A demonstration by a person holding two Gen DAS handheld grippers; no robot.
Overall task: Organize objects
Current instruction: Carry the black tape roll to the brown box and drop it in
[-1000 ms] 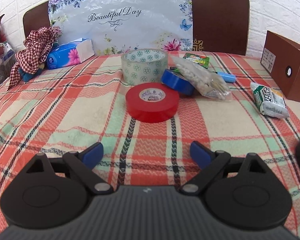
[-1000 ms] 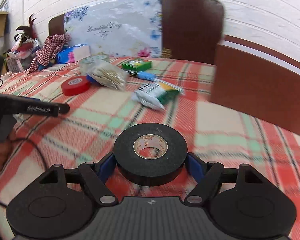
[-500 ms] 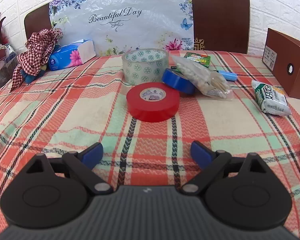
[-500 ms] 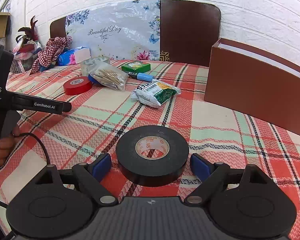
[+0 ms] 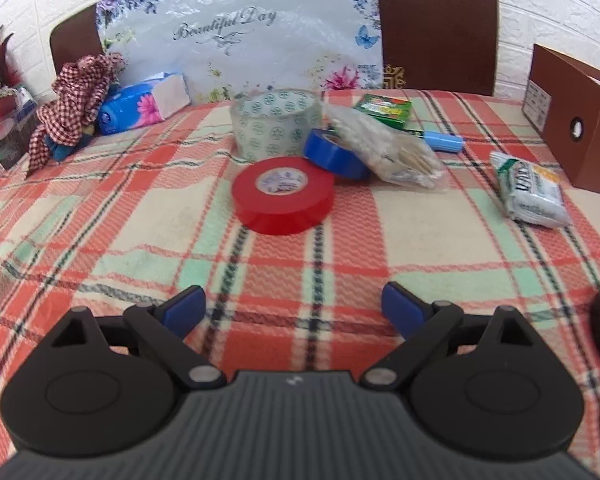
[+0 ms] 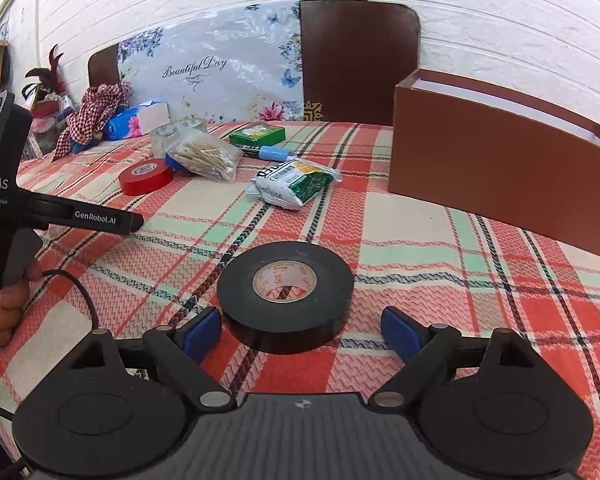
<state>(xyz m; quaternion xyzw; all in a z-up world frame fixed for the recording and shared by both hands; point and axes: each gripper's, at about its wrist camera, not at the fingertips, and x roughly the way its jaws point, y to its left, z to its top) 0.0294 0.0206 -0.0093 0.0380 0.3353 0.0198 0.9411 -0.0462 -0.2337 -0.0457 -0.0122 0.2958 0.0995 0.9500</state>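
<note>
The black tape roll (image 6: 285,296) lies flat on the plaid tablecloth (image 6: 420,248), low in the middle of the right wrist view. The right gripper (image 6: 300,330) sits just behind it with its blue fingers (image 6: 202,328) spread wide, one to each side of the roll's near edge; neither pad seems to press on it, though the left one is very close.

In the left wrist view, the left gripper (image 5: 294,306) is also spread wide, holding nothing, low over bare cloth. Ahead of it, near the middle of the frame, the red tape roll (image 5: 283,195) lies flat. Just behind that sit the blue tape roll (image 5: 332,154), tilted against a clear bag of wooden sticks (image 5: 384,150), and a wide clear patterned tape roll (image 5: 276,122) standing on its flat side. Further back are a green packet (image 5: 384,108) and a blue-capped marker (image 5: 440,142).

At the right of that frame a snack pack (image 5: 530,188) lies near the brown box (image 5: 572,116). In the upper left, a blue tissue pack (image 5: 140,104) rests beside a red checked cloth (image 5: 76,100), and a flowered plastic sheet (image 5: 240,24) reading "Beautiful Day" stands behind the table against dark chair backs (image 5: 436,20).
</note>
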